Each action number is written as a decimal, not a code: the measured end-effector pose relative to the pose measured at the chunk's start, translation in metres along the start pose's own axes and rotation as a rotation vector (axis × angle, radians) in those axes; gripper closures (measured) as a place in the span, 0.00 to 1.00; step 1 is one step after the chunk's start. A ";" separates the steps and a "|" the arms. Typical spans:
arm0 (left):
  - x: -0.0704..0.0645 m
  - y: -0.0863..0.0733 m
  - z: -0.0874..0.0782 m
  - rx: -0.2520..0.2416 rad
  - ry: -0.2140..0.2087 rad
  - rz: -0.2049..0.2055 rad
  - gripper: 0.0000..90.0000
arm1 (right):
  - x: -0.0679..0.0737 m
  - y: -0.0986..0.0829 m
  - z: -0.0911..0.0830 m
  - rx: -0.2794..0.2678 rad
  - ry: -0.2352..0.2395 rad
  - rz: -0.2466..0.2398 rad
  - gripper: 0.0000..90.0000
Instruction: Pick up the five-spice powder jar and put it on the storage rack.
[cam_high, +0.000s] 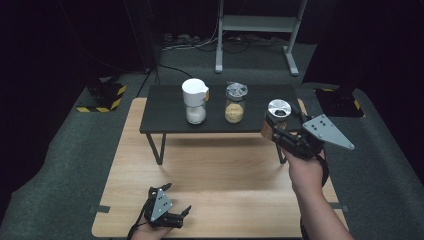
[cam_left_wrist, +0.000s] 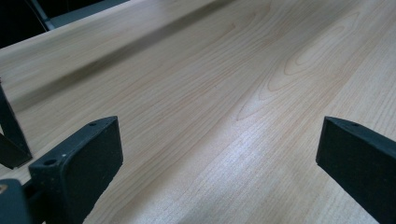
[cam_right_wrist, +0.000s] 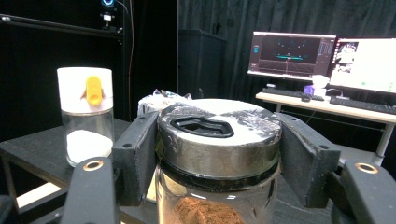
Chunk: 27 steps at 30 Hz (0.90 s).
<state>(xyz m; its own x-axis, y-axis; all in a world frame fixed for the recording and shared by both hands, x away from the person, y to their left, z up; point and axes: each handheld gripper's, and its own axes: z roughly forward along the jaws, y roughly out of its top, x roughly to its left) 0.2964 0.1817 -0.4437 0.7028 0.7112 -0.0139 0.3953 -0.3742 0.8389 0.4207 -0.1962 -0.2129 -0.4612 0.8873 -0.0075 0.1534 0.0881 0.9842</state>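
A: Which step did we have in hand at this moment?

B: We judged it to be the grasp of the glass shaker jar with the silver metal lid and brown powder inside (cam_right_wrist: 218, 154). The jar stood at the right end of the low black shelf (cam_high: 165, 112) on the light wooden table (cam_high: 215, 170). Our right gripper (cam_high: 280, 131) had its jaws set against the two sides of the jar at lid height, closed on it as far as the right gripper view showed. Whether the jar's base was on the shelf or just clear of it, we could not tell.

A: What did the next move call for?

B: In our judgement, a steady hold and an upright carriage, since the lid bore an opening on top. Its neighbours, the glass jar of yellow powder with a silver lid (cam_high: 235, 102) and the glass jar of white powder with a white cap and yellow spout (cam_high: 195, 100), stood well to the left along the shelf, so a lift toward us seemed unobstructed.

A: And the poses?

B: Our right forearm reached forward from the lower right, the gripper level and pointed at the shelf. Our left gripper (cam_high: 172, 204) rested low at the table's near edge, its jaws spread wide and holding nothing.
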 end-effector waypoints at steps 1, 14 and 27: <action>0.000 0.000 0.000 0.000 0.000 0.000 0.01 | 0.000 0.000 0.001 -0.004 -0.002 0.002 0.39; 0.001 0.000 -0.001 -0.008 -0.002 -0.009 0.01 | -0.003 -0.004 0.023 -0.007 -0.034 0.008 0.39; 0.001 -0.001 -0.001 -0.009 -0.002 -0.007 0.01 | -0.012 -0.011 0.041 -0.017 -0.055 0.003 0.38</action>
<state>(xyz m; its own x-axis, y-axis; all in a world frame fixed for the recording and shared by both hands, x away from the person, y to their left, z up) 0.2961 0.1832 -0.4436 0.7013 0.7125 -0.0213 0.3948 -0.3634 0.8438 0.4604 -0.1887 -0.2311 -0.4117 0.9112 -0.0139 0.1398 0.0782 0.9871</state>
